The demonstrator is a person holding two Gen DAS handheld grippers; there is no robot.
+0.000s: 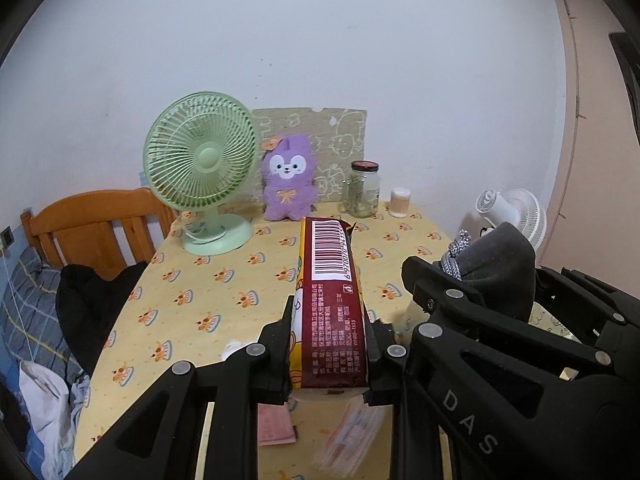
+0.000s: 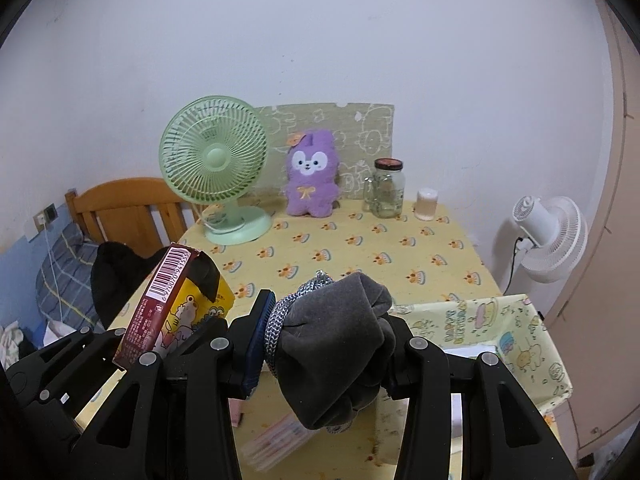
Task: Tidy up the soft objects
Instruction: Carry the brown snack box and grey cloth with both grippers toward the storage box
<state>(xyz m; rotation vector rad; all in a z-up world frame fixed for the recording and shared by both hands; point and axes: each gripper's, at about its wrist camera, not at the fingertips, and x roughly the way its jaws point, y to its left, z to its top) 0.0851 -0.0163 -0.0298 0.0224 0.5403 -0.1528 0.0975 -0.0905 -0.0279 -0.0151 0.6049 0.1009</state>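
Left claw [image 1: 328, 344] is pinching the tissue pack [image 1: 330, 304] by its near end, most of it cantilevering out over the tabletop [image 1: 224, 280]; the soft film could be sagging and sliding free. Right claw [image 2: 320, 344] is squeezing the grey drawstring pouch [image 2: 340, 344] beside the fabric bin [image 2: 516, 344]; the claws are crowding, a bump looks likely.

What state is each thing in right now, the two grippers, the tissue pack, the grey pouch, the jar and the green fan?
left gripper: shut on tissue pack
tissue pack: held off the table
right gripper: shut on grey pouch
grey pouch: held, bunched
jar: upright, lid on
green fan: upright; spinning or not, cannot tell
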